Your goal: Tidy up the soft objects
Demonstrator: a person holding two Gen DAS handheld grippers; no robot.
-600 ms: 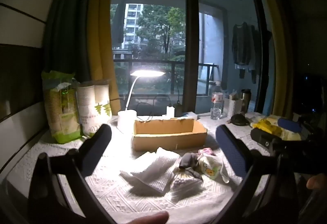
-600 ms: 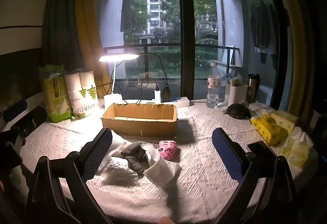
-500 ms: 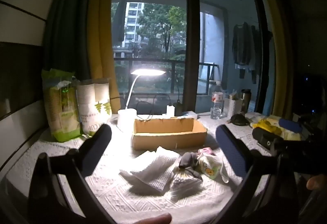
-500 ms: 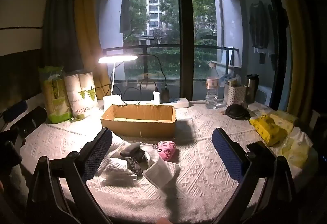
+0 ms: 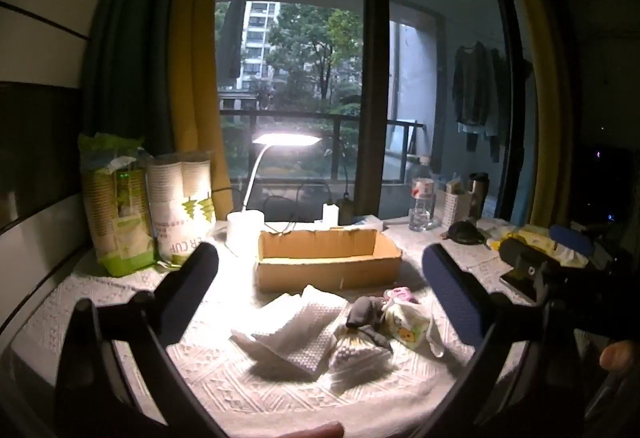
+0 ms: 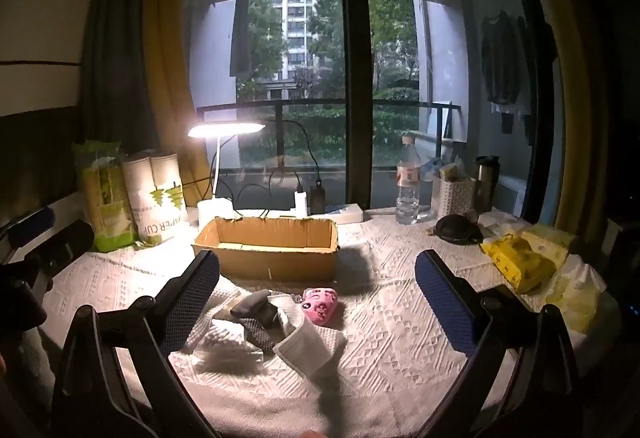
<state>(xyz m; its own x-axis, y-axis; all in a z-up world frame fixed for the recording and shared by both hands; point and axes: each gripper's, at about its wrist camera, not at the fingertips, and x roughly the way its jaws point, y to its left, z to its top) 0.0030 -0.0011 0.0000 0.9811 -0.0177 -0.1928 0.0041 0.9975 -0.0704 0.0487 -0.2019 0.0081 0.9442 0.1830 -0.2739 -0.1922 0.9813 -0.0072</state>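
Hovering above the near edge of the white-clothed tabletop [image 6: 400, 326], the left gripper [image 5: 320, 290] and right gripper [image 6: 318, 292] both hold their jaws wide apart, clamped on nothing. A heap of soft objects lies between them: white textured cloth [image 5: 298, 330], dark grey sock [image 6: 254, 308], pink plush toy [image 6: 320, 305]. Just beyond the heap sits an open brown cardboard box [image 6: 268, 252], with a lit white desk lamp [image 6: 224, 130] behind.
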